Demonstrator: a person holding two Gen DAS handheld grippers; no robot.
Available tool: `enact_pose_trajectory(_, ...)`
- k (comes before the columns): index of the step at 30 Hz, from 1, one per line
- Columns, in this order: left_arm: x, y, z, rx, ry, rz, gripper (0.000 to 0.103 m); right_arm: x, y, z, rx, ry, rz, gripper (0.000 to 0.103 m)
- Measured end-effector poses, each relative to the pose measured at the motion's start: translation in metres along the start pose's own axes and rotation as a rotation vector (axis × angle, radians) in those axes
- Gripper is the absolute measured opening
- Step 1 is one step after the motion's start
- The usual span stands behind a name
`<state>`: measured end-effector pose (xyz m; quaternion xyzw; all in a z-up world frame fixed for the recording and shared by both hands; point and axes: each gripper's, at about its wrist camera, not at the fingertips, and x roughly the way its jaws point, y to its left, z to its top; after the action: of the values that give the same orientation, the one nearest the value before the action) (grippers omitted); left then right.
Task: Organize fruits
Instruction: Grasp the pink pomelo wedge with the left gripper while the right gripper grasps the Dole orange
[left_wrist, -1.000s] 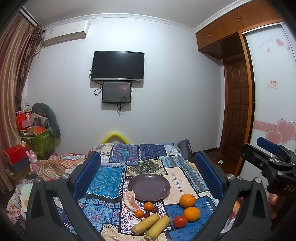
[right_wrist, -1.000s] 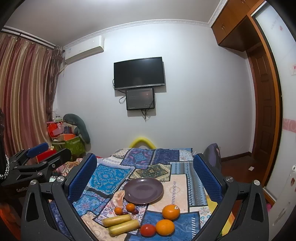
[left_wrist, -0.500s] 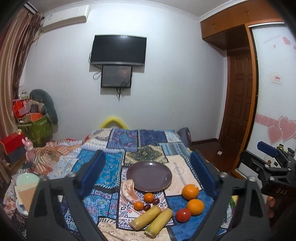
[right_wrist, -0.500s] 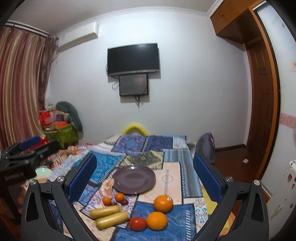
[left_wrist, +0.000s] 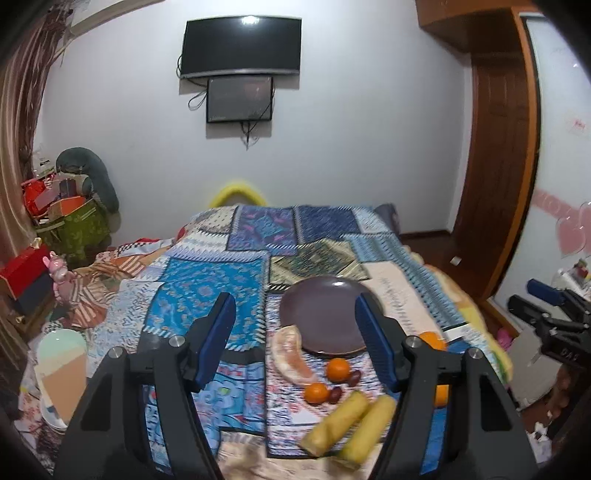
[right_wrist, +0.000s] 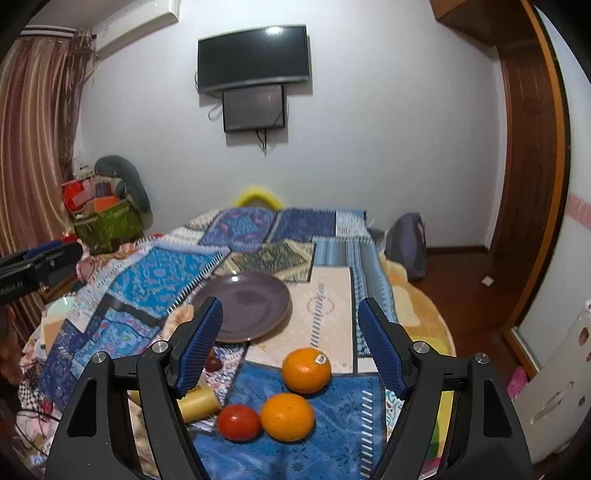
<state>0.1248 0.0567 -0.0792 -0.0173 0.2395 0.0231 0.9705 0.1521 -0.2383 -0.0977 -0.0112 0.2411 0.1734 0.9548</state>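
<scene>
Right gripper (right_wrist: 290, 341) hangs low over the near end of the bed, jaws spread wide, nothing between them. Low in the centre of its view sit a tomato (right_wrist: 239, 422) and an orange (right_wrist: 287, 416) touching each other, with a stickered orange (right_wrist: 306, 369) just beyond, framed between the blue pads. That one looks like the pick, I'd judge: drop straight down, straddle it at its widest, and close gently so it doesn't roll off the soft quilt (right_wrist: 166, 273).

Left gripper (left_wrist: 295, 341) is also wide open and holding nothing. In the lower right of its view lie two yellow sticks (left_wrist: 347, 424) side by side, then two small oranges (left_wrist: 327, 380) with dark dates (left_wrist: 345, 386) between and beside them, and a pomelo wedge (left_wrist: 291, 350) touching the plate's near-left rim.

Further on, mid-frame, the purple plate (right_wrist: 247, 306) is bare, so nothing is sorted yet. Carry each fruit low and set it well inside the rim; the plate is shallow and round fruit may wander.
</scene>
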Motion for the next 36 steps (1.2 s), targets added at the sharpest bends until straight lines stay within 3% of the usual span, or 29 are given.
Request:
enact_pose_trajectory(6,0.048,0.016,-0.002,0.034,0.112,-0.001,0.067,0.025,-0.016,-0.006,0.003,0.089,-0.011,0.073)
enact_pose_trajectory(16,0.134,0.02,-0.038,0.039,0.346,-0.046,0.066,0.073,-0.028,-0.025,0.029,0.236,0.013,0.073)
enact_pose_trajectory(30,0.198,0.011,-0.077,0.037,0.519,-0.121,0.066,0.128,-0.026,-0.051,0.04,0.389,0.047,0.073)
enact_pose_trajectory(33,0.211,0.01,-0.084,0.023,0.565,-0.139,0.057,0.135,-0.025,-0.055,0.042,0.411,0.052,0.073)
enact_pose_trajectory(36,0.217,0.01,-0.088,0.014,0.568,-0.133,0.057,0.141,-0.024,-0.06,0.049,0.43,0.059,0.073)
